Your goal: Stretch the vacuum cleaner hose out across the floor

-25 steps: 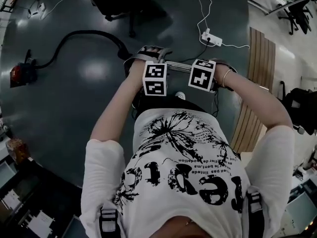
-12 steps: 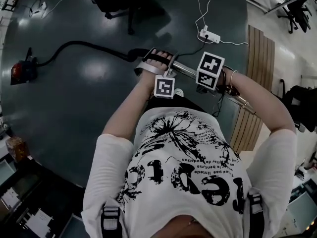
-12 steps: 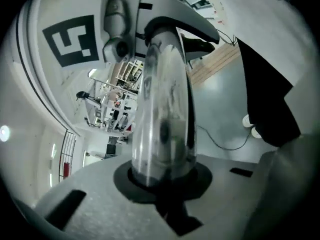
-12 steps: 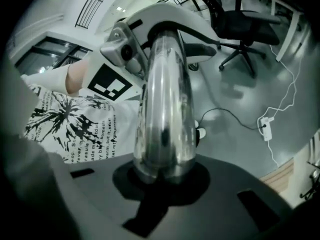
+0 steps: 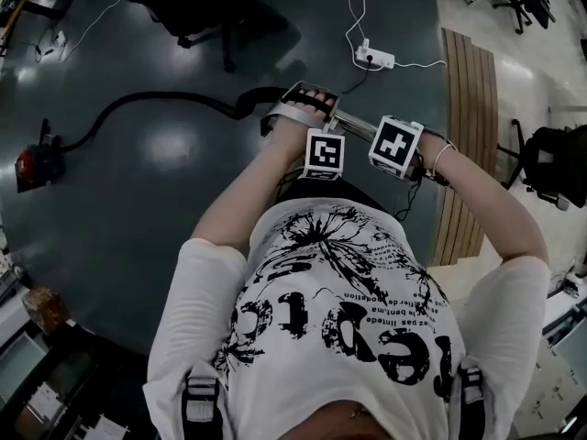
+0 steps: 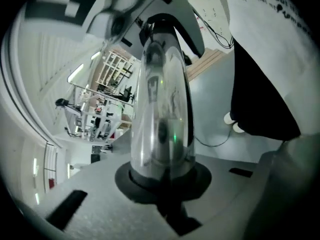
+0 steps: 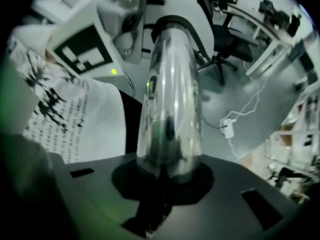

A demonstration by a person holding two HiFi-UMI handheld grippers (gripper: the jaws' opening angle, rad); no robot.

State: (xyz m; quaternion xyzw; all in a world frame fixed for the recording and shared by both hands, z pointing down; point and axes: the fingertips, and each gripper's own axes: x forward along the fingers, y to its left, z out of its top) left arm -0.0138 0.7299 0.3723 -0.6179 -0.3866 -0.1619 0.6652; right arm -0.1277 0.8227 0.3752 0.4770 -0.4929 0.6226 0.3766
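Observation:
A black vacuum hose [image 5: 156, 99] runs across the dark floor from the red cleaner body [image 5: 35, 163] at the left to the handle end by my hands. From there a chrome tube [image 5: 353, 126] passes under both grippers. My left gripper [image 5: 321, 140] has just been closing its jaws, and in the left gripper view the tube [image 6: 162, 114] stands clamped between them [image 6: 162, 184]. My right gripper [image 5: 396, 147] sits beside it, further along the tube. The right gripper view shows it [image 7: 165, 184] shut on the same tube [image 7: 172, 109].
A white power strip [image 5: 374, 58] with its cable lies on the floor ahead. A black office chair [image 5: 197, 7] stands at the far left, another chair [image 5: 550, 168] at the right. A strip of wooden slats [image 5: 466, 145] borders the dark floor on the right.
Both grippers have shifted right and rolled, and the chrome tube has swung with them. The hose end followed, so the hose lies straighter across the floor.

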